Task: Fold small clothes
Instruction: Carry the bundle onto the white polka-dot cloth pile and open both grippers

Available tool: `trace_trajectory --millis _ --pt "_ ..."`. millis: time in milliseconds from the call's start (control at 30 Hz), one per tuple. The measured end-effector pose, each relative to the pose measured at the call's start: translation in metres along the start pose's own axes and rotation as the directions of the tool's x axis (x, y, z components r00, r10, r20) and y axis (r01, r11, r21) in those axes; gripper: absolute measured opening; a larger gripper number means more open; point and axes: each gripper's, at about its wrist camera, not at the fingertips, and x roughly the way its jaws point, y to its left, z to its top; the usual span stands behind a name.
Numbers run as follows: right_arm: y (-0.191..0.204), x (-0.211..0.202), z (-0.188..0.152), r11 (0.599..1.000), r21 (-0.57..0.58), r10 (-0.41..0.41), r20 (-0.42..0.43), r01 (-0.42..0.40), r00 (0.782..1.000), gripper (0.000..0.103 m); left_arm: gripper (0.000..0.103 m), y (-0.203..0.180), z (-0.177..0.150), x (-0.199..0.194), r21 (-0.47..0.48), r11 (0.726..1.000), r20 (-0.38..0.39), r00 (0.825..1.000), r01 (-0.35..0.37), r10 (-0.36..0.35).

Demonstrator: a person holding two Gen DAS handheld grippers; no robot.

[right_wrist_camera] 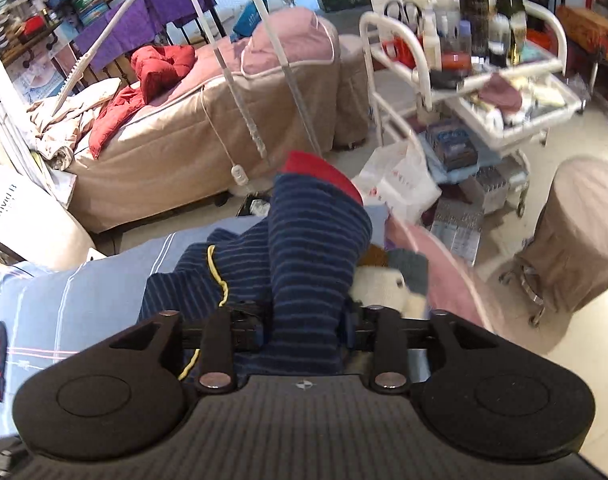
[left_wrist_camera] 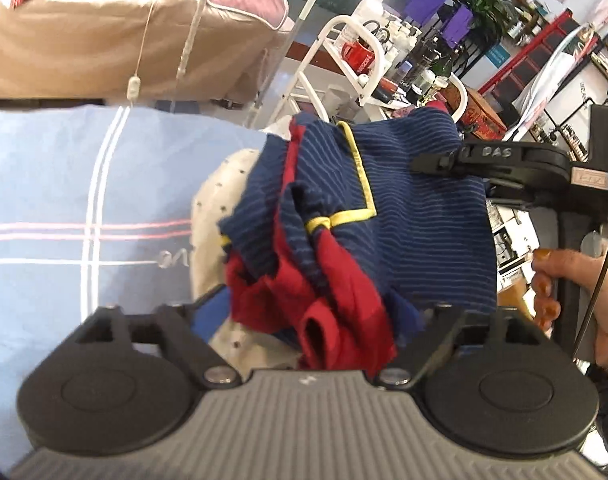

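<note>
A small navy striped garment (left_wrist_camera: pixel 416 216) with red parts and yellow piping hangs in the air between both grippers, above a light blue bed sheet (left_wrist_camera: pixel 64 208). My left gripper (left_wrist_camera: pixel 316 344) is shut on its bunched red and navy end. My right gripper (left_wrist_camera: pixel 444 164) comes in from the right in the left wrist view and is shut on the far navy edge. In the right wrist view the garment (right_wrist_camera: pixel 304 248) stands up out of my right gripper (right_wrist_camera: pixel 304 332), whose fingers are hidden by the cloth.
A white dotted garment (left_wrist_camera: pixel 220 200) lies on the sheet under the held one. A pale knitted piece (right_wrist_camera: pixel 388 284) and a pink cloth (right_wrist_camera: pixel 452 280) lie to the right. A white trolley (right_wrist_camera: pixel 424 80) with bottles, a beige massage bed (right_wrist_camera: pixel 176 136) and a covered stool (right_wrist_camera: pixel 576 232) stand beyond.
</note>
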Motion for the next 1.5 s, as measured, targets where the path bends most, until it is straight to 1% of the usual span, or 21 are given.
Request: trace_trajectory --millis 33,67,100,167,200,300,333,400,433,567,667,733,833,1000,1067,1133,1200,1233,1333,1400,1500 --pt "0.002 -0.009 0.001 1.0 -0.014 -0.004 0.038 0.004 0.999 0.074 0.087 0.001 0.001 -0.012 0.026 1.0 0.033 0.999 0.002 -0.003" --pt "0.004 -0.022 0.002 0.999 -0.037 -0.009 0.095 0.012 0.995 0.092 0.087 0.0 0.002 -0.025 0.066 0.998 0.068 0.998 -0.006 0.002" --pt "0.006 -0.036 0.003 0.998 -0.063 -0.011 0.151 0.021 0.988 0.103 0.088 -0.001 0.003 -0.037 0.112 0.994 0.108 0.994 -0.01 -0.003" --pt "0.014 -0.069 0.002 0.992 -0.12 -0.002 0.236 0.031 0.972 0.103 0.088 -0.009 0.003 -0.061 0.238 0.971 0.187 0.981 0.01 -0.055" --pt "0.019 -0.084 -0.001 0.987 -0.159 0.033 0.256 0.009 0.966 0.103 0.088 -0.015 0.003 -0.067 0.314 0.949 0.198 0.976 0.028 -0.094" --pt "0.04 -0.117 -0.02 0.948 -0.307 0.154 0.221 -0.081 0.963 0.103 0.083 -0.035 -0.001 -0.072 0.528 0.849 0.199 0.971 0.004 -0.128" --pt "0.046 -0.121 -0.027 0.935 -0.342 0.167 0.187 -0.095 0.968 0.101 0.076 -0.041 -0.003 -0.069 0.583 0.812 0.187 0.974 -0.007 -0.126" --pt "0.055 -0.123 -0.046 0.918 -0.388 0.136 0.121 -0.079 0.983 0.061 0.066 -0.049 -0.007 -0.061 0.647 0.762 0.141 0.981 0.01 -0.133" --pt "0.057 -0.12 -0.054 0.911 -0.405 0.12 0.093 -0.073 0.988 0.056 0.064 -0.051 -0.008 -0.056 0.664 0.747 0.113 0.985 0.022 -0.129" --pt "0.051 -0.103 -0.079 0.894 -0.441 0.09 0.008 -0.077 0.996 0.055 0.061 -0.053 -0.018 -0.033 0.716 0.698 0.054 0.995 0.019 -0.082" --pt "0.048 -0.09 -0.089 0.885 -0.463 0.059 -0.004 -0.054 0.998 0.055 0.061 -0.051 -0.023 -0.007 0.732 0.681 0.012 0.999 0.027 -0.053" --pt "0.046 -0.082 -0.089 0.88 -0.472 0.046 -0.014 -0.047 0.999 0.057 0.061 -0.049 -0.024 0.005 0.732 0.68 -0.005 0.999 0.035 -0.046" --pt "0.041 -0.075 -0.089 0.898 -0.438 0.043 -0.019 -0.047 0.999 0.059 0.065 -0.047 -0.024 0.016 0.722 0.691 -0.011 0.999 0.035 -0.038" --pt "0.049 -0.072 -0.099 0.883 -0.469 0.023 -0.008 -0.024 1.0 0.062 0.069 -0.047 -0.029 0.027 0.737 0.676 0.005 1.0 0.011 -0.022" --pt "0.05 -0.07 -0.101 0.879 -0.476 0.016 -0.002 -0.016 1.0 0.063 0.076 -0.047 -0.03 0.027 0.729 0.684 0.019 1.0 -0.006 -0.012" --pt "0.052 -0.071 -0.104 0.876 -0.482 0.006 0.006 -0.002 1.0 0.064 0.086 -0.046 -0.027 0.025 0.702 0.712 0.014 1.0 -0.015 0.006" --pt "0.049 -0.071 -0.102 0.894 -0.447 0.007 0.013 -0.001 1.0 0.065 0.092 -0.047 -0.02 0.016 0.681 0.732 0.017 1.0 -0.021 0.012" --pt "0.049 -0.074 -0.1 0.904 -0.427 0.013 0.024 -0.001 1.0 0.066 0.101 -0.048 -0.019 0.011 0.676 0.736 0.031 0.999 -0.037 0.022" --pt "0.046 -0.086 -0.095 0.936 -0.352 0.029 0.066 -0.004 0.997 0.081 0.103 -0.052 -0.013 -0.001 0.653 0.753 0.043 0.997 -0.08 0.069" --pt "0.048 -0.094 -0.094 0.946 -0.323 0.018 0.079 0.008 0.997 0.103 0.103 -0.052 -0.008 -0.011 0.623 0.778 0.031 0.997 -0.08 0.077" --pt "0.055 -0.106 -0.093 0.955 -0.292 -0.016 0.101 0.045 0.995 0.103 0.103 -0.05 -0.003 -0.029 0.585 0.806 0.033 0.995 -0.097 0.096"
